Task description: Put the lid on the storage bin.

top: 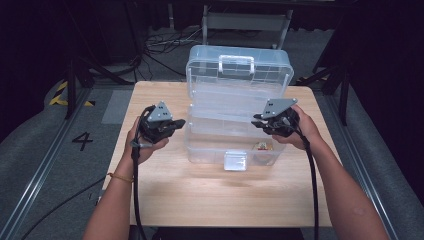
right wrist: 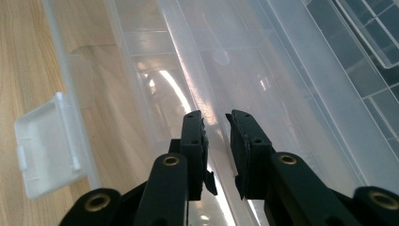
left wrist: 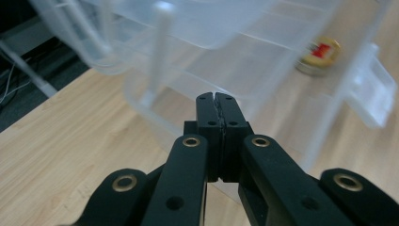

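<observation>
A clear plastic toolbox (top: 210, 150) stands open on the wooden table (top: 225, 200), its lid (top: 237, 65) upright at the back. A small yellow and red round tin (top: 261, 146) lies in the box's bottom, front right, and the left gripper view catches the tin (left wrist: 321, 55) through the wall. My left gripper (top: 181, 121) hovers just off the box's left end, jaws pressed together on nothing (left wrist: 216, 99). My right gripper (top: 256, 120) is at the right end of the box's inner tray (right wrist: 244, 61). Its jaws (right wrist: 214, 117) stand a narrow gap apart, with the tray's thin clear wall between them.
The box's front latch (top: 235, 161) hangs open toward me. Bare wood lies in front of the box and at its left. Dark floor, cables and metal stands surround the table. A cable trails from each gripper along my forearms.
</observation>
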Demonstrator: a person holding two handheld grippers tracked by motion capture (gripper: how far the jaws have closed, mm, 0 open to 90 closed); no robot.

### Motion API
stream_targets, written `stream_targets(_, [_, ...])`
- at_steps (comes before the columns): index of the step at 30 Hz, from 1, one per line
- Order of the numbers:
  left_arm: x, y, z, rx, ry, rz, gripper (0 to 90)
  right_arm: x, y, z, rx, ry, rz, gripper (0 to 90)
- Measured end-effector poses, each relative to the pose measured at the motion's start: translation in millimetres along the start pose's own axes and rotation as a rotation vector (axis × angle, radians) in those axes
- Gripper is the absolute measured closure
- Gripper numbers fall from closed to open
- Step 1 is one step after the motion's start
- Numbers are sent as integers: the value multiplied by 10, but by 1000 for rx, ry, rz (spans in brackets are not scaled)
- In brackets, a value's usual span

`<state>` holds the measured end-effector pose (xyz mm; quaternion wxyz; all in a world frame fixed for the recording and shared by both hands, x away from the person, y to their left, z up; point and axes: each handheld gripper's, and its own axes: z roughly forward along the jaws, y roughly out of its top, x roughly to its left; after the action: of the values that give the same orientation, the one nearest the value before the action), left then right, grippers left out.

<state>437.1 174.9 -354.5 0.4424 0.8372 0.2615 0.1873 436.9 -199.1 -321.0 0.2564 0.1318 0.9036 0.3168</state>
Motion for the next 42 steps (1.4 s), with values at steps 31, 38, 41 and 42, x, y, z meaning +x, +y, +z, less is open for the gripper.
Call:
stream_targets(31, [253,492,157,-221,67,-89,900,236,-118,0,-11,-26,8,727])
stream_targets(38, [184,454,99,-210,50,-62,900,276,-173,-69,-24,-45,34,739])
stream_targets(41, [150,436,92,-194,46,-37,900,294,-217,-104,-30,-50,41,750])
stream_targets(42, [143,425,88,-190,46,-30,900,294,-239,-121,-36,-47,47,754])
